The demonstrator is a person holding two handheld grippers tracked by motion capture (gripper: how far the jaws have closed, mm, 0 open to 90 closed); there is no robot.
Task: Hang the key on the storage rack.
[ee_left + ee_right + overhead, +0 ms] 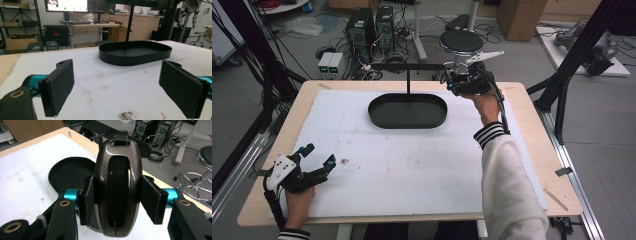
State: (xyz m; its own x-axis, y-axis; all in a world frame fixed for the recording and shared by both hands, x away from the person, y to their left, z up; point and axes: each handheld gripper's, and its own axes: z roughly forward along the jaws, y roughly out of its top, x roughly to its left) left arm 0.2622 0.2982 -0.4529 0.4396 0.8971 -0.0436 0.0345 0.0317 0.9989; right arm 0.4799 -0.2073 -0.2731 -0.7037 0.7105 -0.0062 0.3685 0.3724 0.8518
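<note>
My right gripper (pixel 455 80) is shut on a glossy brown oval shell (pixel 117 165) with a dark centre panel and a black strap at its top. The pads press its two sides in the right gripper view, and my right gripper (pixel 117 197) holds it up above the table's far right part, near the right end of the stand's crossbar (pixel 412 66). A black oval tray (pixel 407 124) forms the stand's base, with a thin post (pixel 408 82) rising from it. My left gripper (pixel 319 155) rests at the near left, open and with nothing between its pads (pixel 60 85), pointing toward the tray (pixel 135 56).
A white foam sheet (pixel 412 170) covers most of the wooden table (pixel 537 150) and carries a few small stains. Behind the table stand a round stool (pixel 461 41), computer towers (pixel 371 27) and cables. Black frame struts (pixel 577 55) rise at both sides.
</note>
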